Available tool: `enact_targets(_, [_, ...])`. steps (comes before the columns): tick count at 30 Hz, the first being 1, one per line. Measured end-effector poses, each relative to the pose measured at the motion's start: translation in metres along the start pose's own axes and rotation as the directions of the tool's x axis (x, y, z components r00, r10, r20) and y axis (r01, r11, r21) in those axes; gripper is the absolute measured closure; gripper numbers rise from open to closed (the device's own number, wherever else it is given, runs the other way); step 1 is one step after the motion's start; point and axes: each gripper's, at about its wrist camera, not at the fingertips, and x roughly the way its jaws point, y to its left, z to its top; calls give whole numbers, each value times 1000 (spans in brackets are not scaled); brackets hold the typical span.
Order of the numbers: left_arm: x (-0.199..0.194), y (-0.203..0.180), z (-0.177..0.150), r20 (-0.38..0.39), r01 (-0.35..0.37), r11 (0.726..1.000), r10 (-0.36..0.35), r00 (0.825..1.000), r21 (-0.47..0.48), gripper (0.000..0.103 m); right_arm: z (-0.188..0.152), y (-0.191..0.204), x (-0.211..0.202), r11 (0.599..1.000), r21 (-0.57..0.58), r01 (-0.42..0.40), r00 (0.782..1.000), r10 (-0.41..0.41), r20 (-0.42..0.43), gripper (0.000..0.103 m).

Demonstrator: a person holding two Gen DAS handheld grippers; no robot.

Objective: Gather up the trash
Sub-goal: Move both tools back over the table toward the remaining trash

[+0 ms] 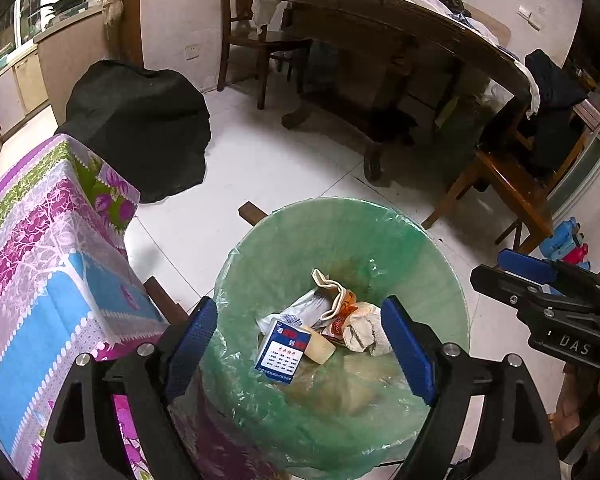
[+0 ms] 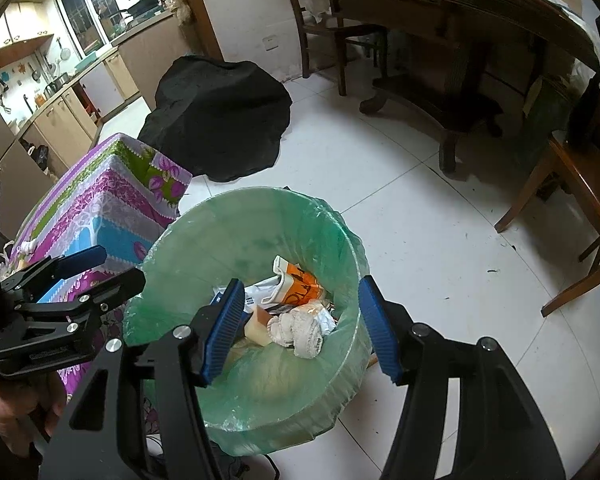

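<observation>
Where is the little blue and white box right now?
The blue and white box lies inside the green-lined trash bin, on the left of the pile in the left wrist view, touching a pale yellowish block beside a white crumpled cloth.

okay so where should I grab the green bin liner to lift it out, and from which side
Judging by the pictures, grip the liner where it folds over the bin's rim: that loose, crinkled overhang gives a pinchable edge. Come from above, one finger inside and one outside. The far-right rim looks best, since the trash and the covered table crowd the near-left.
</observation>
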Motion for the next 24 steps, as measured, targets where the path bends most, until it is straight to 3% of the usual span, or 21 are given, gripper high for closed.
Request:
enact_targets(7, [-28,10,-12,42,2,1000,-2,999,-5,19,-10,13,-29,999,-14,-40,994,41,102,43])
enact_targets(12, [-71,41,-47,105,-15,1000,16,994,-12,19,-35,52,-59,992,-99,-76,971,96,218,36])
enact_targets(18, [-141,128,-103,176,-49,989,73,982,-139,19,-65,117,-72,963,-224,-150,940,209,270,30])
enact_targets(24, [-230,233,-167,240,-153,956,215,947,-252,19,-86,190,-60,907,-334,-254,920,333,205,28])
